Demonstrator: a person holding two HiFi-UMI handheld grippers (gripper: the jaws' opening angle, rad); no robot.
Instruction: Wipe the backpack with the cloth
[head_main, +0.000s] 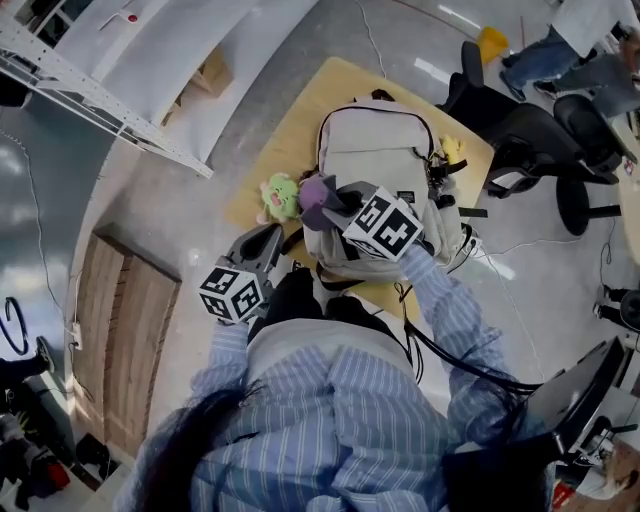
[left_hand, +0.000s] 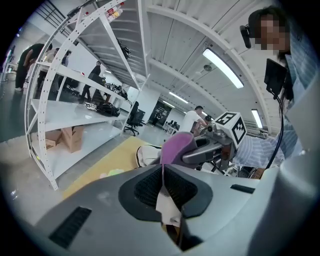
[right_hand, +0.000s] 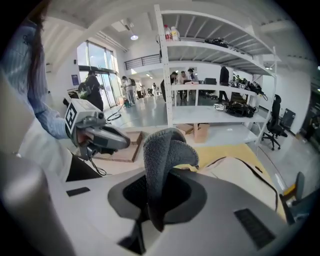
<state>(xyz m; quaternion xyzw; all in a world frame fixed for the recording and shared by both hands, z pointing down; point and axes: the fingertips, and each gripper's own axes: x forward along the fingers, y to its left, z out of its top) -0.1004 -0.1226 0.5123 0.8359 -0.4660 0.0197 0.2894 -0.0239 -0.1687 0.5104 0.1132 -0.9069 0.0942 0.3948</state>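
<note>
A beige backpack lies flat on a yellow table. My right gripper hovers over its near left corner, shut on a purple-grey cloth that bulges out of the jaws as a folded wad. My left gripper is just off the backpack's near left corner, lower and closer to me. Its jaws are shut pad to pad and hold nothing that I can make out. From the left gripper view, the cloth and the backpack show beyond the jaws.
A green plush toy sits on the table left of the backpack, and a small yellow toy at its right side. Black office chairs stand to the right. A white shelf rack and a wooden board are on the left.
</note>
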